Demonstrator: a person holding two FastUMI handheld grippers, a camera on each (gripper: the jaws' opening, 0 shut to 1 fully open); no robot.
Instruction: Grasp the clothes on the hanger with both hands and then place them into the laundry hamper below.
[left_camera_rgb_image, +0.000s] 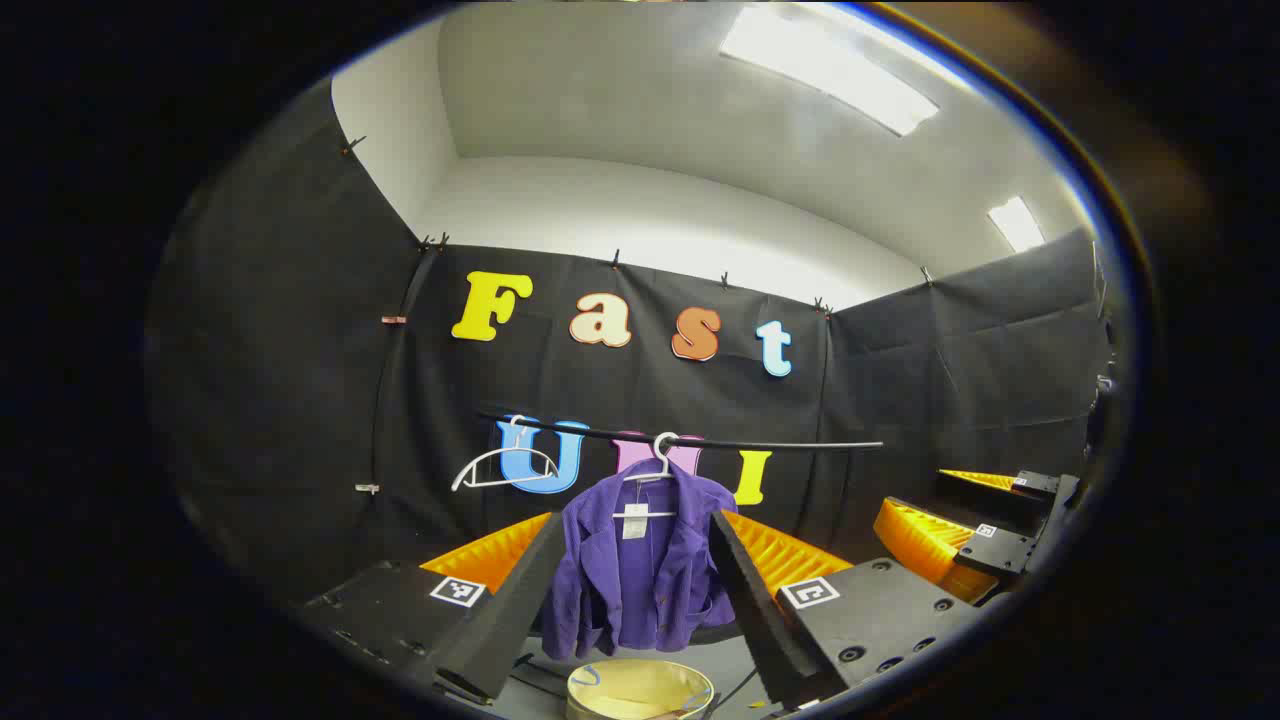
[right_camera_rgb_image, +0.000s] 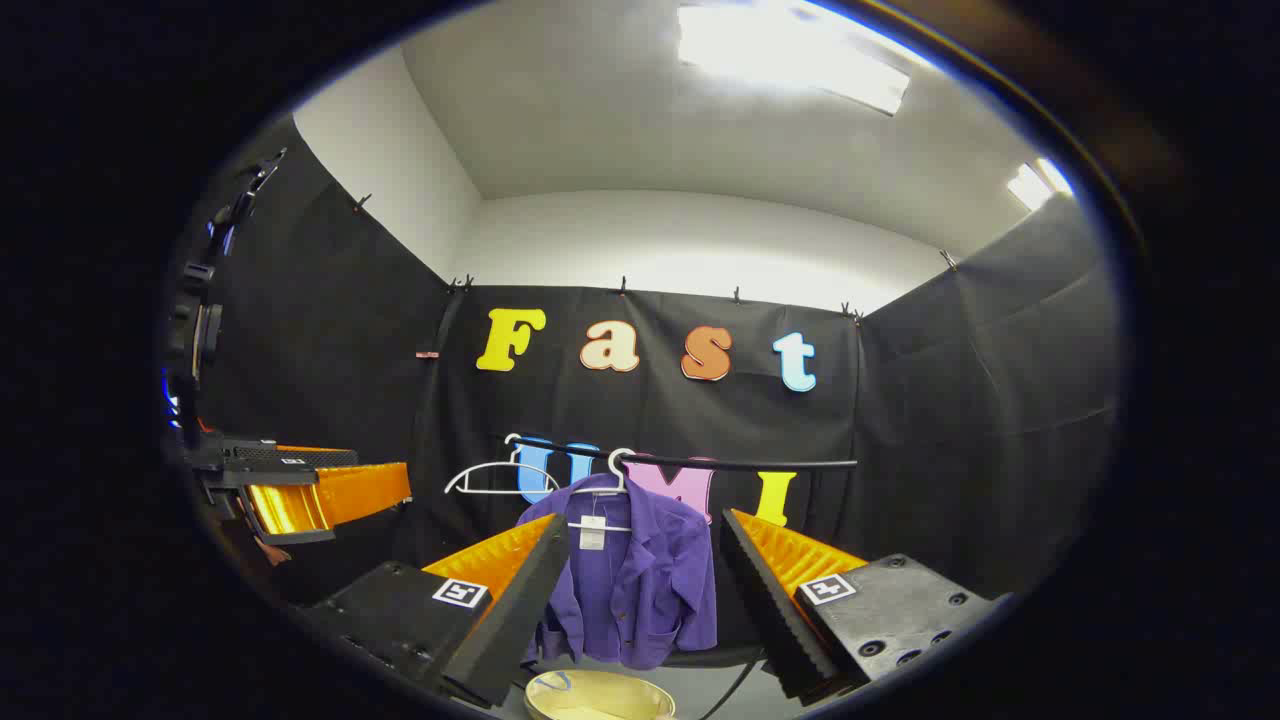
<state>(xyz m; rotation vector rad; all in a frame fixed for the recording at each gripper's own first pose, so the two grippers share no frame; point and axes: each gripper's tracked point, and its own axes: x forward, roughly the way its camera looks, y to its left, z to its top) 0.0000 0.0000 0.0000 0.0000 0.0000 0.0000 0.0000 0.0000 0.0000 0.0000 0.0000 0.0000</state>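
Purple jacket (left_camera_rgb_image: 640, 570) hangs on a white hanger (left_camera_rgb_image: 655, 470) from a black rail (left_camera_rgb_image: 700, 441) against the booth's back wall, directly above a pale round laundry hamper (left_camera_rgb_image: 640, 690) on the floor. An empty white hanger (left_camera_rgb_image: 500, 465) sits further along the rail. Left gripper (left_camera_rgb_image: 640, 600) and right gripper (right_camera_rgb_image: 640, 600) both stand with fingers spread wide, well short of the garment and holding nothing. The cloth looks soft, light and limp, likely to sag and slide once lifted; the shoulders either side of the hanger hook seem the best hold, one per gripper, so the jacket clears the hanger evenly before dropping into the hamper
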